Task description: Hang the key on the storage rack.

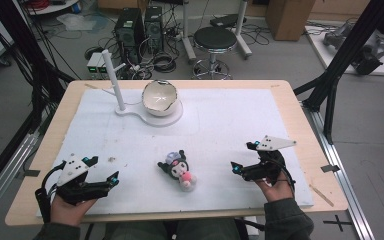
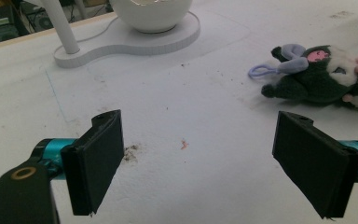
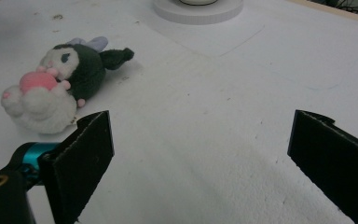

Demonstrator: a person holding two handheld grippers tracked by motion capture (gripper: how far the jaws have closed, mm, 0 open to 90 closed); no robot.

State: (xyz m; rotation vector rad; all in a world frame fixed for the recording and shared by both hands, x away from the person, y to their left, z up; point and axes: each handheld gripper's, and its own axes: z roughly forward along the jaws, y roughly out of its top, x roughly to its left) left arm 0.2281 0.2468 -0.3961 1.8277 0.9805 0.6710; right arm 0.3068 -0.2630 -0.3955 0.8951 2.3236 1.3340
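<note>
The bench (image 1: pixel 290 107), wood-edged under a white mat, carries at its far side a white stand (image 1: pixel 147 116) with an upright post and a cracked-eggshell bowl (image 1: pixel 159 97) whose inside is too glossy to read, well beyond the plush toy (image 1: pixel 179 170). That toy, a dark, white-faced doll clutching a pink and white ball, lies on its side near the front middle of the mat with open mat all round it. The left gripper (image 1: pixel 102 169) sits to the toy's left and the right gripper (image 1: pixel 244 155) to its right, each with jaws spread wide and holding nothing, both apart from it.
</note>
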